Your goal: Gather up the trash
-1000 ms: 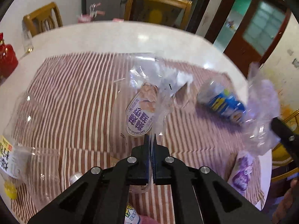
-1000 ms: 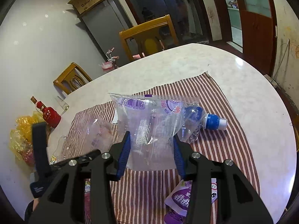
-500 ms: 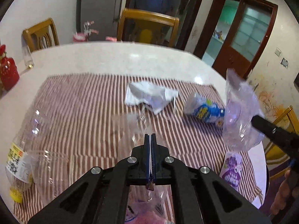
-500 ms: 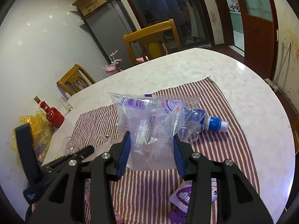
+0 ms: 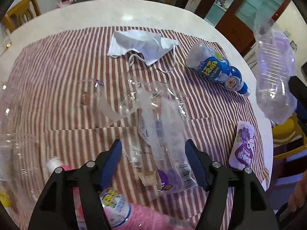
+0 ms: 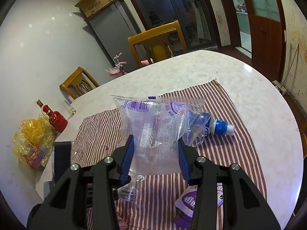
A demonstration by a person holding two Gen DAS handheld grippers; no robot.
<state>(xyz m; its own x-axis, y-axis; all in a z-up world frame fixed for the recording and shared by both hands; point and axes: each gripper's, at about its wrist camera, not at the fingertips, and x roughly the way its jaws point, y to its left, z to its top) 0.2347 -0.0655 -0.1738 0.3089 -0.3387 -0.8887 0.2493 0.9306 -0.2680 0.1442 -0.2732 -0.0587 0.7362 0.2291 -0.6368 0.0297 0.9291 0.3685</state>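
Opening over the striped cloth point(image 5: 57, 72), the left gripper point(image 5: 153, 163) has a clear wrapper point(image 5: 165, 143) lying loose between its parted jaws, pads not pressing it. Right gripper point(image 6: 153, 153) grasps a clear bag point(image 6: 153, 126), lifted above the table point(image 6: 249, 95). Face mask point(image 5: 140, 46) and blue bottle point(image 5: 216, 69) lie on the cloth.

Two handheld grippers, each a black angular frame with silver round screw heads. The left gripper point(image 5: 153, 161), at the frame's bottom, has ribbed blue finger pads point(image 5: 113, 163); the right gripper point(image 6: 154, 157) is built alike.
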